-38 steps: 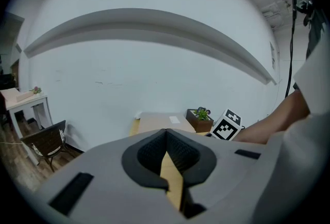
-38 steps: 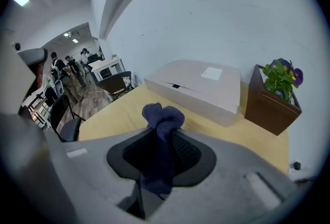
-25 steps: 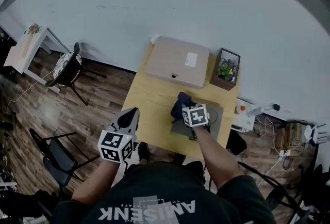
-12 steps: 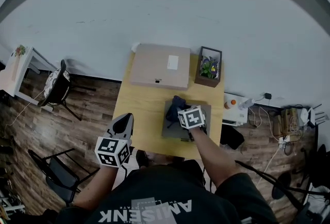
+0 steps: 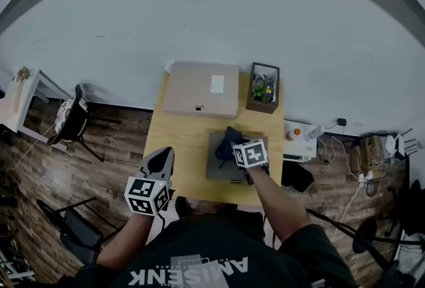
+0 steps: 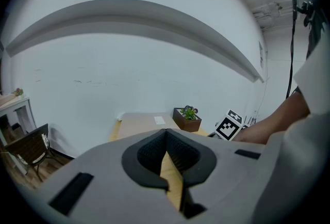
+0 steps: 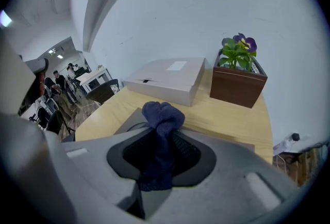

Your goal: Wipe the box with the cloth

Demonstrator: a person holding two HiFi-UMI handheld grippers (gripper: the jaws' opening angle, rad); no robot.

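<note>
**Q:** What fills the head view?

**A:** A light wooden table (image 5: 182, 147) runs up the middle of the frame. Dark plank floor lies on either side of it and a pale wall above. At the table's far end, upper centre, lies a flat tan cardboard box (image 5: 201, 89) with a white label on its lid. Below it, just right of centre, sits a flat grey slab (image 5: 218, 172), smaller than the box. Just to the right of the box stands a dark wooden planter (image 5: 263, 89) holding purple flowers.

**Q:** And the grippers?

**A:** The left gripper (image 5: 163, 157) hangs at the lower left, by the table's near corner. In its own view the jaws are drawn together with nothing between them. The right gripper (image 7: 161, 158) is over the grey slab. Its jaws are clamped on a dark blue cloth (image 7: 164, 114), which bunches out above the jaw tips.

**Q:** Where does that leave the wiping?

**A:** By my reading, the cloth is in hand but the wipe is not yet begun. The tan box lies well apart from the cloth, further up the frame. The next move likely calls for carrying the cloth up to the box lid, lowering it until the fabric touches, then sweeping across. Whether the grey slab is itself the box meant, I cannot tell.
</note>
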